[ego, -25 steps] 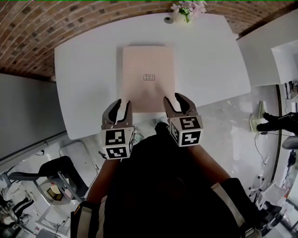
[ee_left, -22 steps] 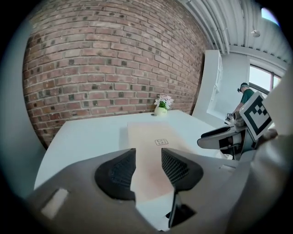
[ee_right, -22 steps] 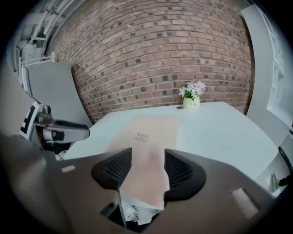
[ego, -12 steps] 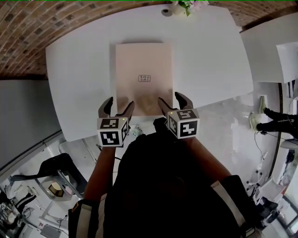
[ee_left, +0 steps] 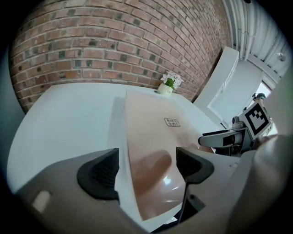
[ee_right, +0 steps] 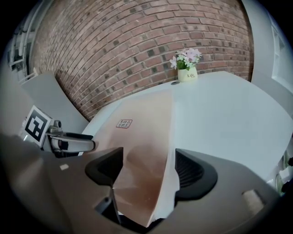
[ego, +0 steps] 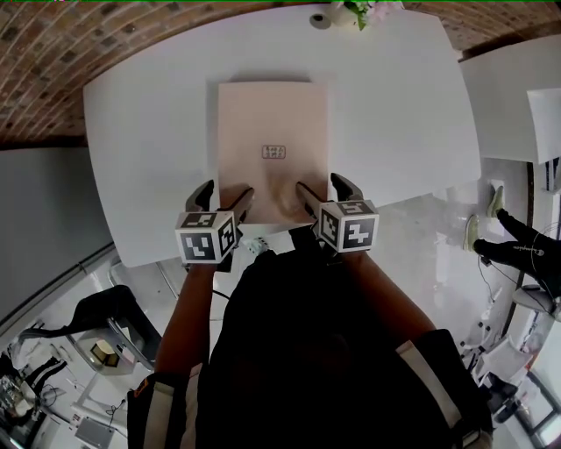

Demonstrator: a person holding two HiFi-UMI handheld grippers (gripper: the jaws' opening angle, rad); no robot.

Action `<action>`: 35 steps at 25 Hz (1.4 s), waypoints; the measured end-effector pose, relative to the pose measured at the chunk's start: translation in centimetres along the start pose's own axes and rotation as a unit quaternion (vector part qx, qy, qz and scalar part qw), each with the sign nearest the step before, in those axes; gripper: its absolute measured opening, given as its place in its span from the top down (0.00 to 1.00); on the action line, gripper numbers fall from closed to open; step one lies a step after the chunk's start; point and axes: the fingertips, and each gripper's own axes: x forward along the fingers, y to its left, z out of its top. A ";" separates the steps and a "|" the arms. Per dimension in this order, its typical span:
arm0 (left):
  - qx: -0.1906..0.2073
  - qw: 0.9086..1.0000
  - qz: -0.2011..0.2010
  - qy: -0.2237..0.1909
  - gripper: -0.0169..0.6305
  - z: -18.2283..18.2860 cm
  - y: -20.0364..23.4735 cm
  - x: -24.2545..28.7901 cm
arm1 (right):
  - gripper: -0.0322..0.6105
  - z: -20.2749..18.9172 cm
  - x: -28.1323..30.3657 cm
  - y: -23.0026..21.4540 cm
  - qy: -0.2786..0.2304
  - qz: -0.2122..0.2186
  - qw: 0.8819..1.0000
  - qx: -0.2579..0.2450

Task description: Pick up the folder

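Note:
A pale pink folder (ego: 272, 131) with a small printed label lies flat on the white table (ego: 149, 131). My left gripper (ego: 226, 195) is at the folder's near left corner, and its jaws are opening. In the left gripper view, that corner (ee_left: 155, 123) lies between the wide jaws of the left gripper (ee_left: 146, 167), and no pad presses on it. My right gripper (ego: 321, 186) is at the near right corner, its jaws also opening. The right gripper view shows the folder (ee_right: 146, 123) between the jaws of the right gripper (ee_right: 149, 171), again untouched by the pads.
A small pot of flowers (ego: 359, 10) stands at the table's far edge beside a small round object (ego: 320, 19). Behind the table is a brick wall (ee_left: 114, 41). Another white table (ego: 517, 105) stands to the right. Close below the grippers runs the table's near edge.
Both grippers have come down onto the folder's near corners, and their jaws have spread wider. The folder has not moved.

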 end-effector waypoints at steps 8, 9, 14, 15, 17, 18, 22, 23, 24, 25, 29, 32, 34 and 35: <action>-0.022 1.000 -0.019 0.007 0.37 -0.5 0.0 1.0 | 0.42 -0.5 0.6 -0.1 0.012 0.009 1.000 0.018; -0.025 0.999 -0.026 0.007 0.37 -0.5 -0.2 1.1 | 0.42 -0.5 0.6 -0.1 0.012 0.010 1.000 0.021; -0.023 0.999 -0.029 0.011 0.37 -0.6 -0.5 1.3 | 0.42 -0.6 0.8 0.1 0.011 0.017 0.999 0.028; -0.022 0.999 -0.028 0.011 0.37 -0.6 -0.5 1.4 | 0.42 -0.6 0.8 0.1 0.010 0.017 0.999 0.029; -0.016 1.000 -0.024 0.010 0.37 -0.6 -0.6 1.5 | 0.42 -0.6 0.9 0.1 0.011 0.015 0.999 0.028; -0.014 1.000 -0.022 0.009 0.37 -0.6 -0.6 1.5 | 0.43 -0.6 0.9 0.1 0.012 0.015 0.999 0.027; -0.004 1.000 -0.010 -0.001 0.37 0.1 -0.6 1.3 | 0.44 -0.1 0.9 0.2 0.018 0.012 1.000 0.019; -0.002 1.000 -0.008 -0.006 0.37 0.3 -0.7 1.1 | 0.44 0.1 0.8 0.2 0.016 0.012 1.000 0.019; -0.001 1.000 -0.007 -0.012 0.37 0.6 -0.8 0.8 | 0.44 0.3 0.6 0.3 0.012 0.013 1.000 0.019; 0.000 1.000 -0.006 -0.018 0.37 0.8 -0.9 0.5 | 0.44 0.5 0.4 0.5 0.005 0.013 1.000 0.019; 0.010 0.999 -0.003 -0.048 0.37 1.8 -1.2 -1.1 | 0.44 1.7 -1.0 1.5 -0.030 0.011 0.999 0.005; 0.016 0.997 0.004 -0.082 0.37 3.2 -1.6 -2.9 | 0.44 3.2 -2.4 2.7 -0.059 0.019 0.998 -0.013; 0.017 0.994 0.008 -0.110 0.37 4.3 -1.9 -4.5 | 0.44 4.6 -3.6 3.7 -0.081 0.023 0.996 -0.028; 0.018 0.992 0.011 -0.125 0.37 4.9 -2.0 -5.5 | 0.44 5.4 -4.3 4.2 -0.092 0.025 0.995 -0.037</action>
